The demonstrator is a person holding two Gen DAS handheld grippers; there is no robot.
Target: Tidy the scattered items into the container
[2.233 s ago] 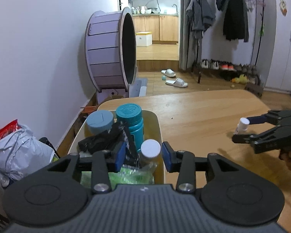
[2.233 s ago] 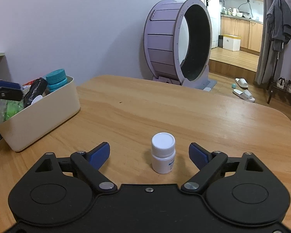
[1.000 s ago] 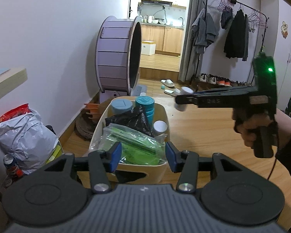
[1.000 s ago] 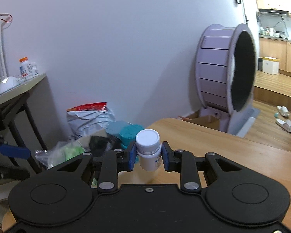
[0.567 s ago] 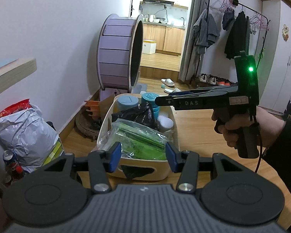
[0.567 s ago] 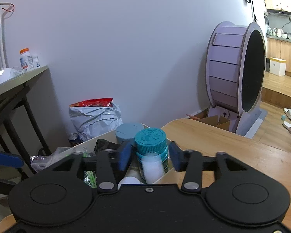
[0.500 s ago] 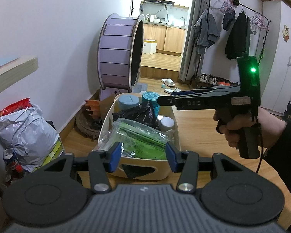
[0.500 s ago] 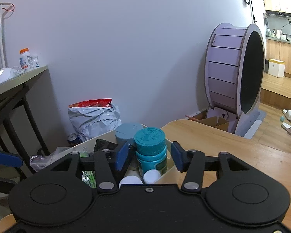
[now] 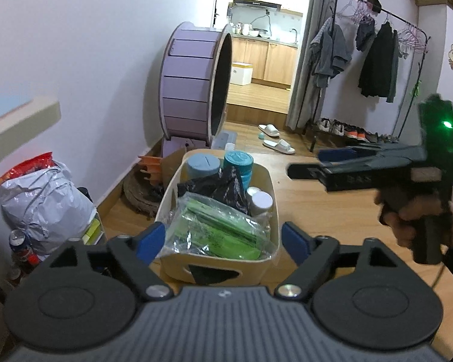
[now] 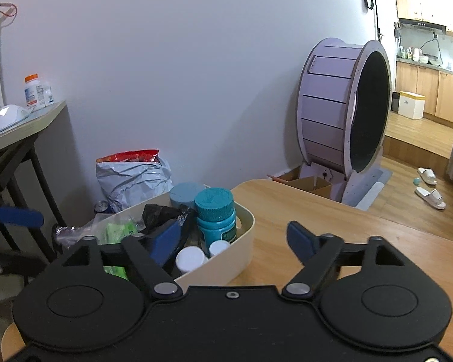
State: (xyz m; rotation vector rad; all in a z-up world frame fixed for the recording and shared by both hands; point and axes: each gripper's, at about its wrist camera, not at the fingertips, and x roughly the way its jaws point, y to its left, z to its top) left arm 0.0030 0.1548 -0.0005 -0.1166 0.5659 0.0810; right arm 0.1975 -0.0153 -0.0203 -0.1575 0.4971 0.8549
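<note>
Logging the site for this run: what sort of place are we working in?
Most likely a lived-in home: a clothes rack with shoes beneath, a kitchen through the doorway, and a large purple pet exercise wheel.

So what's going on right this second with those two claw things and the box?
Left gripper open, empty, facing the cream bin. Right gripper open, empty, beside it. White-capped bottles inside bin. Nothing blocking.

The rounded plastic container [image 9: 265, 181] is cream. Inside, a ribbed-cap bottle [image 10: 216, 215] is teal, a wide jar lid [image 9: 203, 163] is dusty blue-grey, two small bottle caps [image 10: 191, 258] are white, a crumpled bag [image 9: 217, 185] is black, and a clear-wrapped packet [image 9: 219, 230] is bright green with darker stripes, perhaps printing. The wooden table [image 10: 377, 232] is honey-toned with fine grain. Both black grippers have blue pads [image 9: 149, 241].
</note>
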